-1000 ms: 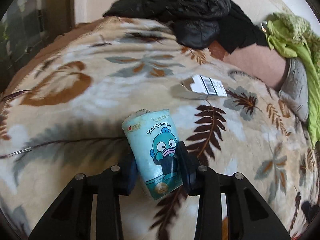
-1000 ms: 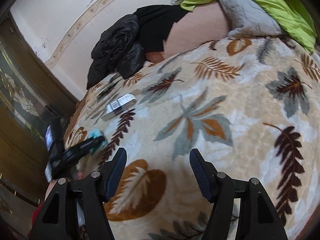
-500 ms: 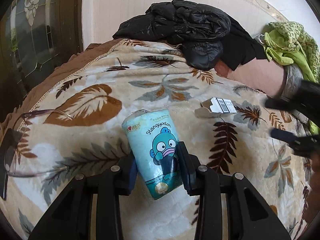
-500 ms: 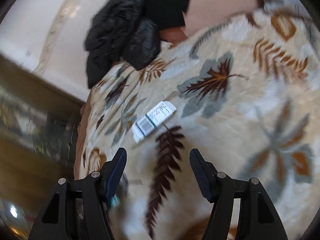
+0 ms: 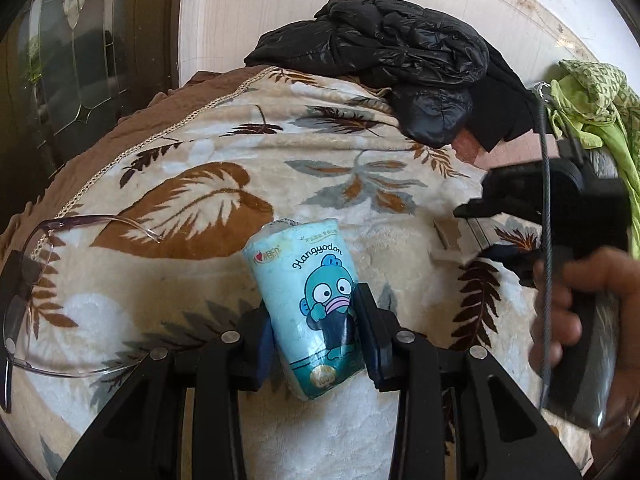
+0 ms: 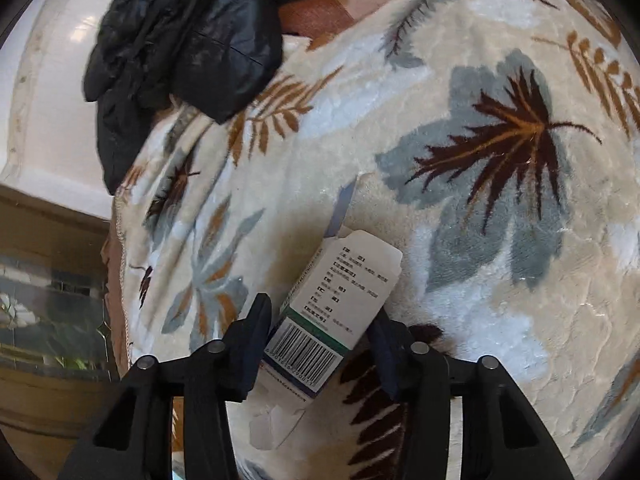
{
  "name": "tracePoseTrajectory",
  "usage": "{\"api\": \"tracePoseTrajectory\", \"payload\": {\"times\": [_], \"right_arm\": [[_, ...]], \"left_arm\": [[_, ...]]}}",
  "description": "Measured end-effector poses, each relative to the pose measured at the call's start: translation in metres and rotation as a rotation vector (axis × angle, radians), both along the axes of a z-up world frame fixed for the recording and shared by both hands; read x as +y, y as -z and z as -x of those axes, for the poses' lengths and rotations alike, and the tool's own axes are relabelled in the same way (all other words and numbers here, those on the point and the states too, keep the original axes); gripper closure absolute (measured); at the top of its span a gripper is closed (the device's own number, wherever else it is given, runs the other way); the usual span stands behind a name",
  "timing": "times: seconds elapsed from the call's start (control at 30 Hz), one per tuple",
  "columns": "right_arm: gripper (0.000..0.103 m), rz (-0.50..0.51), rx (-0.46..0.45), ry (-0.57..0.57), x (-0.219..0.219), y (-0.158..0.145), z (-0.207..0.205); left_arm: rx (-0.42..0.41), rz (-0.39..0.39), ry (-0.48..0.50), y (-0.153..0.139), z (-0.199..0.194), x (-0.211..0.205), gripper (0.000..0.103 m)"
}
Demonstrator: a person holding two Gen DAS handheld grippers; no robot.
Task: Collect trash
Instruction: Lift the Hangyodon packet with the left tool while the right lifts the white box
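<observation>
Left gripper [image 5: 314, 334] clamped on a light-blue tissue pack [image 5: 306, 304] with a cartoon fish print — fingers pinch its lower half from both sides, pack standing up and tilted a bit left, above the leaf-pattern blanket [image 5: 192, 280]. Right gripper [image 6: 320, 344] spread wide around a small white carton [image 6: 338, 308] with a barcode and green stripe; carton lies flat on the blanket [image 6: 480, 240], angled, its flaps open at both ends, the barcode end between the fingers. Left pad looks just beside the carton edge, right pad near the other side with a gap — contact not clear, jaws not closed on it. In the left view the right gripper [image 5: 492, 236] shows at the right edge with the person's hand [image 5: 580, 300] on its handle and a cable running down; carton mostly hidden behind it. Clear-framed glasses [image 5: 48, 292] lie on the blanket at far left. Black puffer jacket [image 5: 392, 52] piled at the far end of the bed, green cloth [image 5: 592, 96] to its right.
</observation>
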State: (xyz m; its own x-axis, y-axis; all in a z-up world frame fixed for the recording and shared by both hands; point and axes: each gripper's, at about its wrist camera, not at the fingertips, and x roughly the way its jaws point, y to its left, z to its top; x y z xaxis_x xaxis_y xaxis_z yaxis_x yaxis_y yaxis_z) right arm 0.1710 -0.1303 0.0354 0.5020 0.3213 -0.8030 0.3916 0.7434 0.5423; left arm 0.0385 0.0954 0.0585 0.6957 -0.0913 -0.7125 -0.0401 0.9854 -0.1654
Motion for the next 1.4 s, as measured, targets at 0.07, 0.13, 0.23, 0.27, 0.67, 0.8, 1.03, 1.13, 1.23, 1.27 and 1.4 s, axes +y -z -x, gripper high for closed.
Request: {"api": "tracePoseTrajectory", "payload": {"times": [0.07, 0.13, 0.23, 0.27, 0.67, 0.8, 1.03, 1.13, 1.23, 1.27, 1.4], "right_arm": [[0.061, 0.053, -0.043, -0.052, -0.004, -0.010, 0.018], [0.062, 0.094, -0.104, -0.095, -0.012, -0.021, 0.048], [0.062, 0.138, -0.167, -0.135, -0.024, -0.033, 0.093], [0.062, 0.157, -0.193, -0.145, -0.028, -0.037, 0.114], [0.062, 0.336, -0.370, -0.174, -0.053, -0.048, 0.228], [0.062, 0.327, -0.381, -0.149, -0.065, -0.049, 0.230], [0.062, 0.309, -0.383, -0.151, -0.070, -0.049, 0.229], [0.062, 0.303, -0.384, -0.155, -0.068, -0.047, 0.227], [0.062, 0.301, -0.381, -0.164, -0.065, -0.046, 0.226], [0.062, 0.299, -0.381, -0.167, -0.064, -0.046, 0.226], [0.062, 0.305, -0.388, -0.159, -0.064, -0.050, 0.229]], "left_arm": [[-0.005, 0.007, 0.009, -0.001, 0.001, -0.003, 0.068], [-0.012, 0.007, 0.033, -0.003, 0.003, -0.011, 0.068], [-0.022, 0.011, 0.075, -0.006, 0.010, -0.026, 0.068], [-0.026, 0.012, 0.088, -0.007, 0.013, -0.030, 0.068], [-0.084, -0.100, 0.234, -0.012, 0.043, -0.097, 0.068], [-0.096, -0.129, 0.260, -0.010, 0.046, -0.112, 0.068], [-0.108, -0.163, 0.289, -0.008, 0.048, -0.127, 0.068], [-0.111, -0.167, 0.293, -0.008, 0.049, -0.129, 0.068], [-0.112, -0.165, 0.291, -0.009, 0.049, -0.129, 0.068], [-0.114, -0.163, 0.291, -0.009, 0.049, -0.129, 0.068], [-0.122, -0.147, 0.299, -0.014, 0.051, -0.130, 0.068]]}}
